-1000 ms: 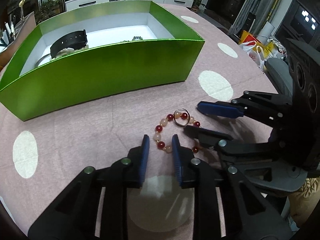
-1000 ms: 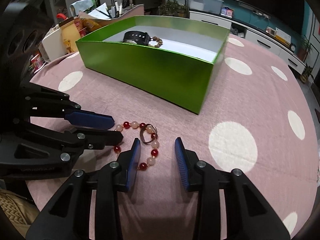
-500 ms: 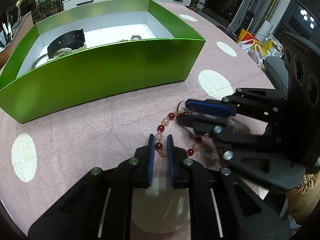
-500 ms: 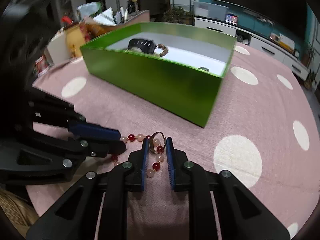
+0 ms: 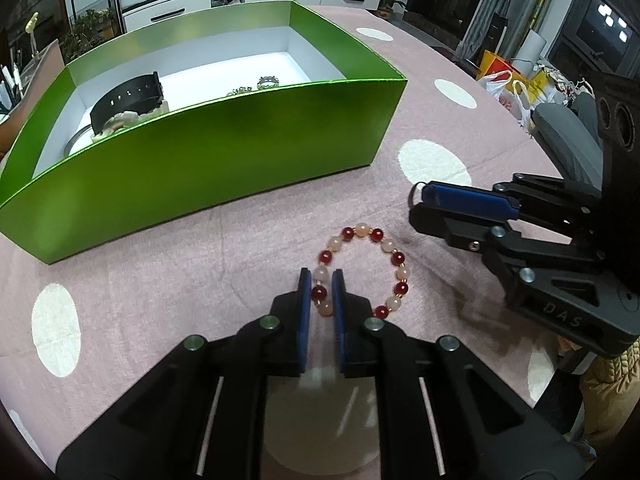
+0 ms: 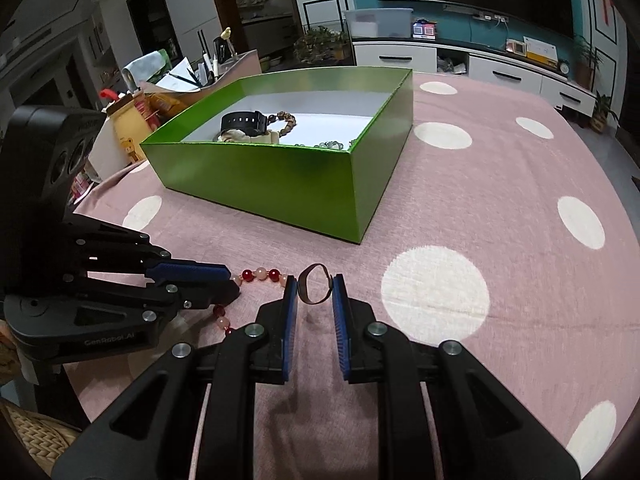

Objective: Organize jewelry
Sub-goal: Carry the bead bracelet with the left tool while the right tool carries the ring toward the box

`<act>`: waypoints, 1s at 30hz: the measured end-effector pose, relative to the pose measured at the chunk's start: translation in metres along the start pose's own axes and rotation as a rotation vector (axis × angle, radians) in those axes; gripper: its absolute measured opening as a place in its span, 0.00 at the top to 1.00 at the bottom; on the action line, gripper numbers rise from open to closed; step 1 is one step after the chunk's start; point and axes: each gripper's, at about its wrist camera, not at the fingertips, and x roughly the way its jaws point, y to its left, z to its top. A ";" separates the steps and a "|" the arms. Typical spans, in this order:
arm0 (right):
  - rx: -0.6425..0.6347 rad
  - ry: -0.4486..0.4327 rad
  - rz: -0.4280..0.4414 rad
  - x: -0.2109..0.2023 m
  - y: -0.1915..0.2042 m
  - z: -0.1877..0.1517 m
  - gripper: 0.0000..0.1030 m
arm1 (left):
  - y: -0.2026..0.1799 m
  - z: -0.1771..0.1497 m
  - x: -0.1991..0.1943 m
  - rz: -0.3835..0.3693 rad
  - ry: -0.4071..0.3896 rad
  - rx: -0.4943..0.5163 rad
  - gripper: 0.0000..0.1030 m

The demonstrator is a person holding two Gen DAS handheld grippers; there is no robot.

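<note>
A bracelet of red and pale beads [image 5: 398,258] lies on the pink dotted cloth in front of the green box [image 5: 200,168]. My left gripper [image 5: 322,280] is shut on its near side, with beads pinched between the blue pads. In the right wrist view, that left gripper [image 6: 233,282] comes in from the left over the bracelet [image 6: 260,274]. My right gripper [image 6: 315,284] is shut on a thin dark ring [image 6: 320,266], which stands upright between its pads. In the left wrist view the right gripper [image 5: 418,205] holds the ring to the right of the bracelet, apart from it.
The green box [image 6: 260,184] holds a black watch strap [image 6: 244,122], a brown bead bracelet [image 6: 286,118] and other small pieces. Beyond the table's left edge there are a yellow container [image 6: 128,128] and papers. A grey chair [image 5: 568,132] and bags stand off the right side.
Both grippers have closed, the left on the bracelet's beads and the right on the ring. The right gripper has carried the ring away from the bracelet, which now lies as an open round loop.
</note>
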 end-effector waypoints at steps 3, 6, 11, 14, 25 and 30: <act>0.005 -0.007 0.001 -0.002 0.000 0.000 0.83 | 0.000 -0.002 -0.002 0.001 -0.005 -0.016 0.93; 0.006 -0.012 0.001 -0.005 0.000 -0.001 0.83 | 0.002 -0.003 -0.006 0.000 -0.020 -0.026 0.93; 0.009 -0.023 0.003 -0.010 0.002 -0.001 0.83 | 0.010 -0.002 -0.023 -0.016 -0.062 -0.056 0.93; 0.005 -0.028 0.005 -0.012 0.003 0.000 0.83 | 0.015 0.000 -0.033 -0.022 -0.087 -0.072 0.93; -0.015 -0.056 0.008 -0.024 0.013 0.007 0.83 | 0.033 0.002 -0.068 -0.018 -0.158 -0.113 0.93; -0.019 -0.072 0.007 -0.031 0.016 0.012 0.83 | 0.047 0.003 -0.085 0.003 -0.188 -0.139 0.93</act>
